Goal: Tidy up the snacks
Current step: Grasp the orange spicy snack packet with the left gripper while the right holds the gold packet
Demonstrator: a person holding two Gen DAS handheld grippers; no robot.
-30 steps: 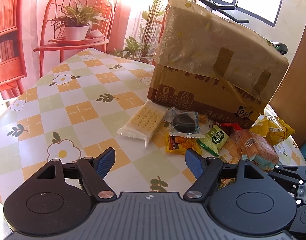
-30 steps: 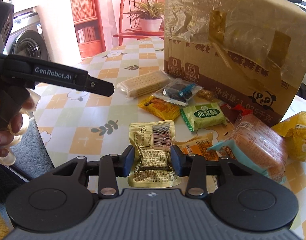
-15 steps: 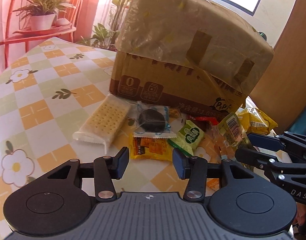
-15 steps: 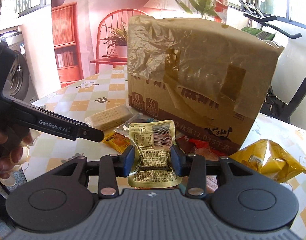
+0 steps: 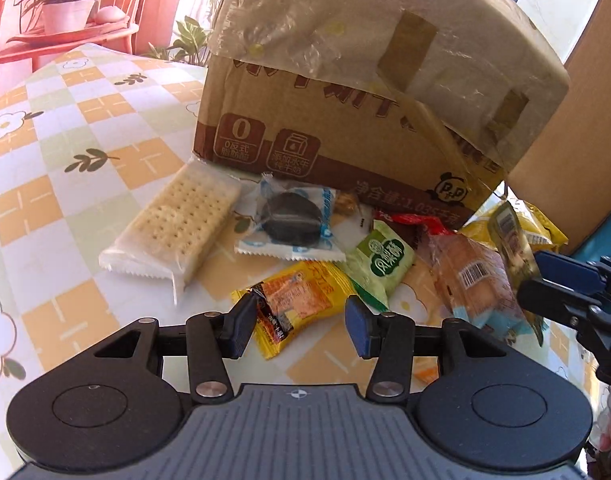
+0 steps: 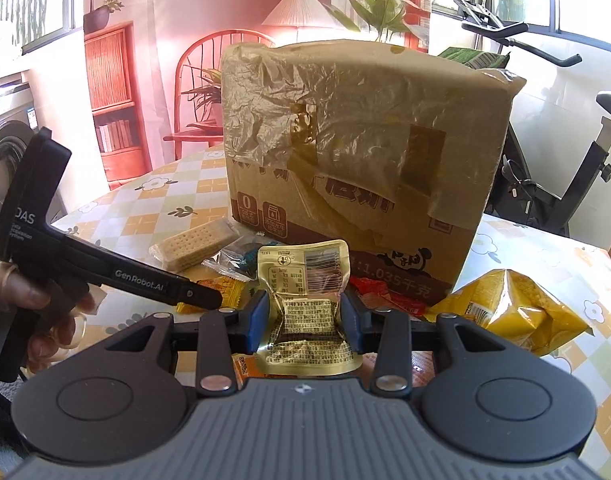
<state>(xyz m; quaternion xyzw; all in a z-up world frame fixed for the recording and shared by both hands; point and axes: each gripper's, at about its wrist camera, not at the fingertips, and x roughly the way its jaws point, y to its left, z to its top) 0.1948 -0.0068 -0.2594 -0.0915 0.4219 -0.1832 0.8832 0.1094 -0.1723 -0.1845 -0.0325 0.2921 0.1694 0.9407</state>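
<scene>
- Step in hand, as I judge it: one snack is already picked and carried, a second pick is being lined up. My right gripper (image 6: 305,320) is clamped on a gold foil packet (image 6: 305,280), pads pressing its sides, packet upright and lifted off the table (image 5: 45,200), in front of the cardboard box (image 6: 365,140).
- My left gripper (image 5: 297,320) hangs part open over the snack pile. The near end of the orange-yellow packet (image 5: 301,292) lies between the jaws; the pads do not look to be pressing it, so nothing is gripped there yet.
- Pile lies on the checked cloth against the box foot: cracker pack (image 5: 177,224), dark cookie pack (image 5: 293,220), green packet (image 5: 381,264), all close together.
- Next move, my estimate: lower the left jaws around the orange-yellow packet and close; the gold packet probably goes over the box rim, whose opening I cannot see.
- Risk: crinkled wrappers overlap; the green packet may drag along.
</scene>
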